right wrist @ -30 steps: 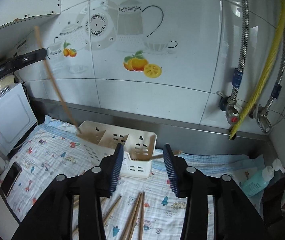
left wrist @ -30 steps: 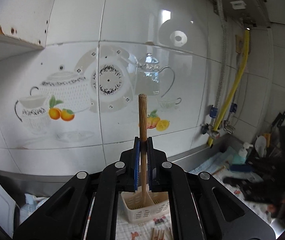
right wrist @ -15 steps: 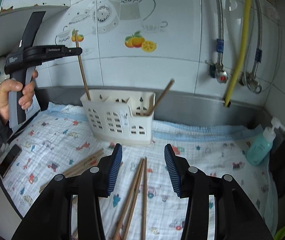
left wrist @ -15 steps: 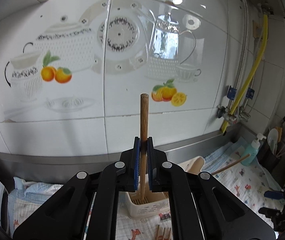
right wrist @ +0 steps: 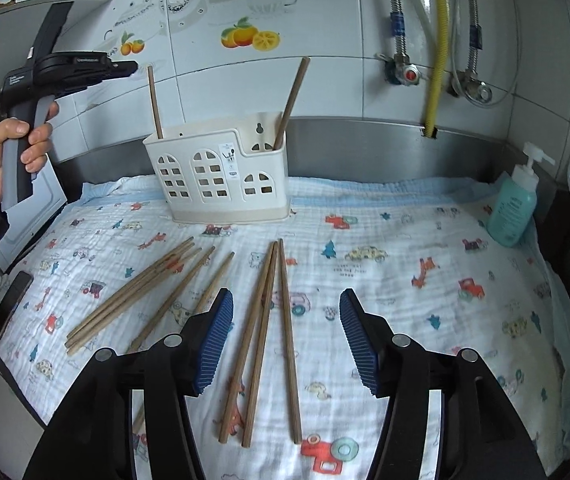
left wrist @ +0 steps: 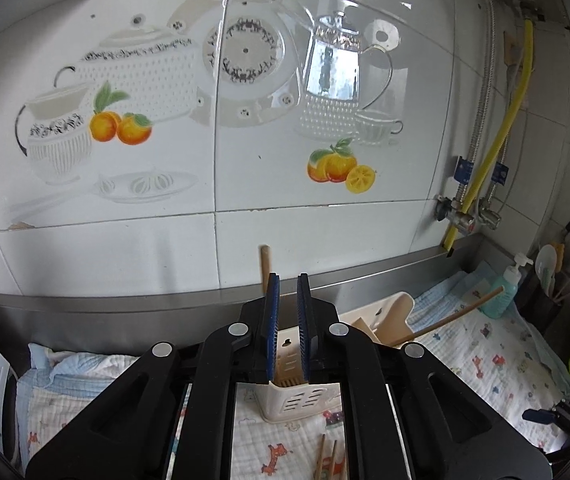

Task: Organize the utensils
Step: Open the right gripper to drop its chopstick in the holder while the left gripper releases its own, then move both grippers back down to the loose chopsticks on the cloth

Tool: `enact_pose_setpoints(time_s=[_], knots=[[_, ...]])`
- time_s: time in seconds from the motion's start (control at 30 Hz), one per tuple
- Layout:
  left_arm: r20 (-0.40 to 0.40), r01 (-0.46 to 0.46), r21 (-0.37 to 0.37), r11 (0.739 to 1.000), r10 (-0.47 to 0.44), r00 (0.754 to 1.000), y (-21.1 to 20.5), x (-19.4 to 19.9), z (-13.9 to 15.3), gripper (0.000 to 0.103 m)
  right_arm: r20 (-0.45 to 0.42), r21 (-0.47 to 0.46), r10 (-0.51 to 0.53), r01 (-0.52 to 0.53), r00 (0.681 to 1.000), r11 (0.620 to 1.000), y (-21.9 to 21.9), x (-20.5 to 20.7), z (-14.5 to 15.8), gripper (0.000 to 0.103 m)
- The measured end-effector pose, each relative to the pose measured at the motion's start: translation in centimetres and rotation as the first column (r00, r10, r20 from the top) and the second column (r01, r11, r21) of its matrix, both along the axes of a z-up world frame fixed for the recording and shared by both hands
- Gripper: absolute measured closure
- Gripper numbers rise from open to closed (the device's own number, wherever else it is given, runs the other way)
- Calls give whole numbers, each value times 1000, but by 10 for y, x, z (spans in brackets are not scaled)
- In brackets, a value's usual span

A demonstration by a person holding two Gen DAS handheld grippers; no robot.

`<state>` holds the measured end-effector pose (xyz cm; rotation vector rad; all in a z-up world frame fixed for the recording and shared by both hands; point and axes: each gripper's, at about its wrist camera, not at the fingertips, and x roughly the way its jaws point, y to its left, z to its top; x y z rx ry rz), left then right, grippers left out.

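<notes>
Two chopsticks stand in the white holder [right wrist: 221,176]: one upright chopstick [right wrist: 154,100] at its left end, one leaning chopstick [right wrist: 292,100] at the right. The rest are loose on the cloth-covered counter [right wrist: 405,280], a trio of chopsticks [right wrist: 265,332] between my right gripper's [right wrist: 286,340] wide-apart pads, and a fanned pile [right wrist: 141,292] to their left.

My left gripper [left wrist: 287,324] hovers above the holder, jaws slightly apart and holding nothing.

The trio lies touching, so I judge that closing on it may catch two sticks or roll one away (the soft cloth could bunch too). The light holder might tip if a stick strikes its rim. A soap bottle [right wrist: 515,204] stands well right.
</notes>
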<state>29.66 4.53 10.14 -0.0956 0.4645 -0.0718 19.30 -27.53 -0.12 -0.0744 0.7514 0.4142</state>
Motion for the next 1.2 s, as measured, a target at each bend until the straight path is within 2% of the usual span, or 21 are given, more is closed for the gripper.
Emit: enact_pose_setpoints(time_s=[0.03, 0.07, 0.23, 0.4, 0.5, 0.53, 0.7, 0.8, 1.0, 1.2], knots=[[7, -1, -2, 1000, 1, 1000, 1, -5, 2, 81, 1, -1, -7, 7, 1000, 1000, -1, -2, -2, 49], [19, 1, -5, 1000, -1, 1000, 2, -11, 4, 80, -2, -1, -13, 13, 1000, 1000, -3, -5, -4, 49], [36, 6, -5, 1000, -6, 999, 4, -47, 5, 79, -39, 8, -38, 39, 998, 999, -11, -18, -21, 49], [15, 9, -17, 1000, -8, 1000, 8, -83, -12, 79, -63, -3, -53, 53, 997, 999, -16, -29, -34, 52], [-10, 6, -35, 999, -6, 1000, 13, -106, -30, 66, -73, 1, -59, 59, 996, 998, -19, -34, -40, 54], [-17, 2, -32, 999, -2, 1000, 14, -111, -36, 66, -74, 0, -62, 62, 995, 998, -19, -37, -41, 54], [-86, 5, -64, 998, -11, 996, 22, -141, -74, 66, -92, 10, -64, 65, 994, 998, -19, -42, -48, 55], [-142, 13, -58, 998, -21, 990, 23, -151, -98, 66, -101, 11, -65, 66, 993, 998, -19, -43, -51, 56], [-268, 45, -54, 998, -58, 962, 20, -164, -149, 66, -115, 17, -62, 64, 991, 998, -15, -46, -57, 56], [-342, 85, -29, 996, -89, 936, 11, -164, -181, 66, -124, 19, -58, 61, 991, 998, -10, -47, -61, 56]])
